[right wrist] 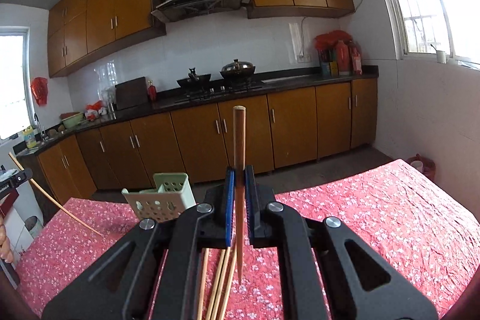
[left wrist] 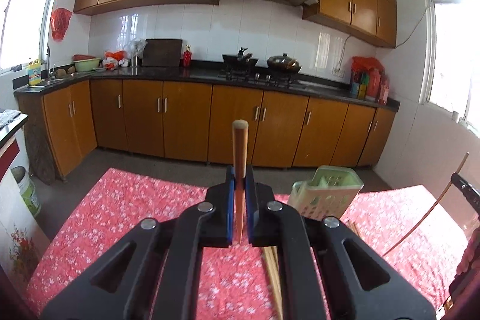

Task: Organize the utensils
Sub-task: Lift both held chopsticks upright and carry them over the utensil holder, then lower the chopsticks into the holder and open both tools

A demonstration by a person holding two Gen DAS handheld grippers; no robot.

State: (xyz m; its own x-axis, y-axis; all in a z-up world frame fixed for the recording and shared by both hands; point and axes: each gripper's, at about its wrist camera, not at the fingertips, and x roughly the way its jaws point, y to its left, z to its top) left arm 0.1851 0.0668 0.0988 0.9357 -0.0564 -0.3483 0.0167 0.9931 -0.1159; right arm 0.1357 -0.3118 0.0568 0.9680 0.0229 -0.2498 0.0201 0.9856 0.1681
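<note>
My left gripper [left wrist: 239,179] is shut on a brown chopstick [left wrist: 239,152] held upright above the red floral tablecloth [left wrist: 120,209]. My right gripper [right wrist: 239,179] is shut on another brown chopstick [right wrist: 239,158], also upright. A green and white utensil holder [left wrist: 325,194] stands on the table right of the left gripper; in the right wrist view it [right wrist: 162,200] stands left of the right gripper. Loose bamboo chopsticks [right wrist: 219,284] lie on the cloth under the right gripper, and also show in the left wrist view [left wrist: 274,275]. The other gripper with its chopstick [left wrist: 432,206] shows at the right edge.
The table's far edge [left wrist: 186,182] drops to a grey floor before wooden base cabinets [left wrist: 186,119]. A dark countertop carries a stove with pots [left wrist: 261,63]. A white cabinet [left wrist: 18,200] stands left of the table. A red bin [right wrist: 423,167] sits past the table's right corner.
</note>
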